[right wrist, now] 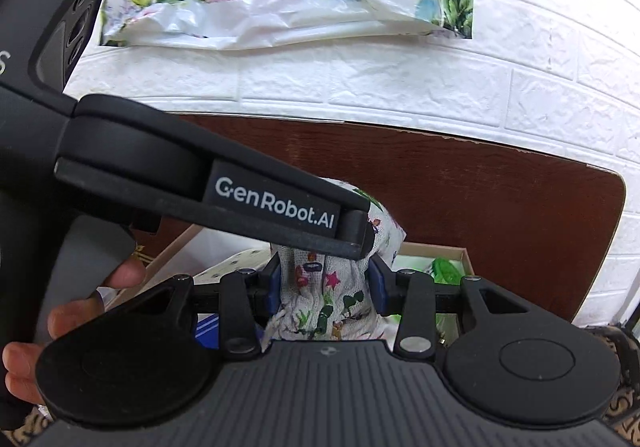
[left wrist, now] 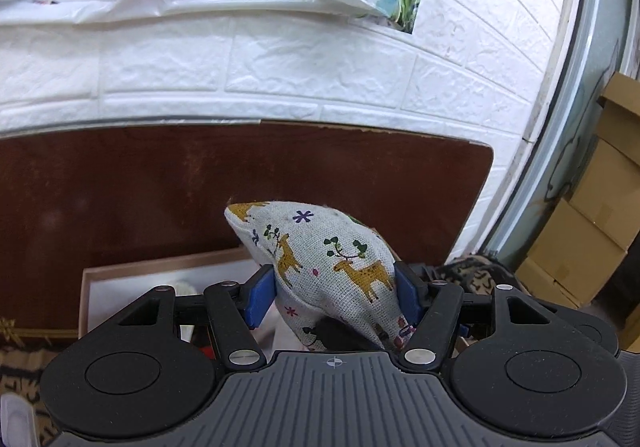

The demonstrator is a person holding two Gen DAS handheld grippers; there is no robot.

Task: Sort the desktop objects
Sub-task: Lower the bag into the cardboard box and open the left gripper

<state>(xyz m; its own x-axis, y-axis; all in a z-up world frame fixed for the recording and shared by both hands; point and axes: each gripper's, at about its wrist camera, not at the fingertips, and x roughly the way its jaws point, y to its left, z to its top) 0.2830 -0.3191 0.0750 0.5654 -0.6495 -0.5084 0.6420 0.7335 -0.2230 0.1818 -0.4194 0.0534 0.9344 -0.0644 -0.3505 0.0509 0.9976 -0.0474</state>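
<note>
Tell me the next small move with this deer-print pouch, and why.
Probably lower the deer-print pouch into the open box beneath it. Both the left hand-held gripper and the right hand-held gripper grip it above the box, which already holds other items, so setting it down before releasing seems safest.

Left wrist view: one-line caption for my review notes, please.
Left gripper with blue pads flanking a deer-print linen pouch above an open cardboard box on the brown wooden table.
</note>
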